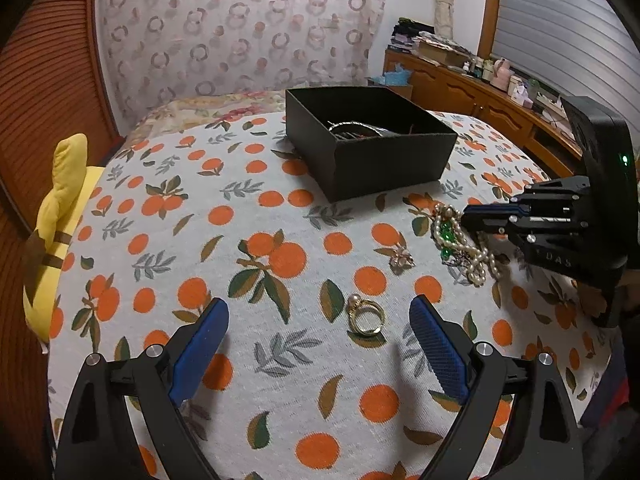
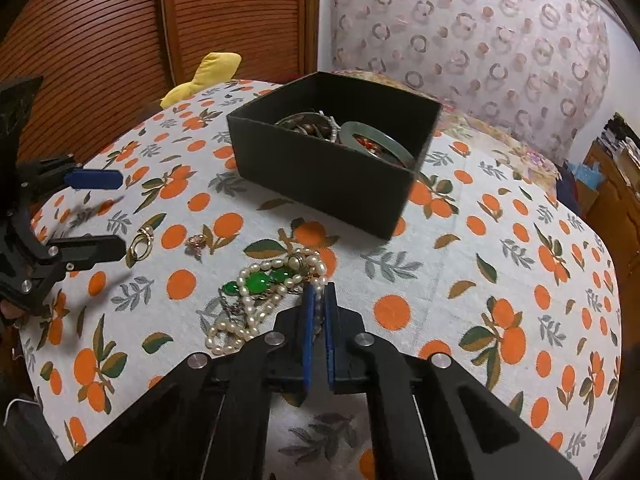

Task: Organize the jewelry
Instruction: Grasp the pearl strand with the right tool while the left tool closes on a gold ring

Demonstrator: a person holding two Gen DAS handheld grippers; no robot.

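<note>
Right tongs (image 2: 319, 300) pinching a pearl necklace (image 2: 256, 304) strand; the pile, tangled with green stones (image 2: 256, 282), lies on the surface near its right edge, just short of the black box (image 2: 320, 176). Left tongs (image 1: 318, 336) spread wide, hovering over gold rings (image 1: 365, 316) toward the near edge. Best move, I'd judge: lift slowly so trailing loops clear the cloth, then carry over the box rim before releasing. Tangle may snag.

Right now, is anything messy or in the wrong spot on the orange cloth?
Yes. Some jewelry lies loose outside the black box: a tangled heap of pearl necklace with green stones, pinched by the right gripper, plus a gold ring and a small brooch lying alone. Nothing looks broken.
</note>
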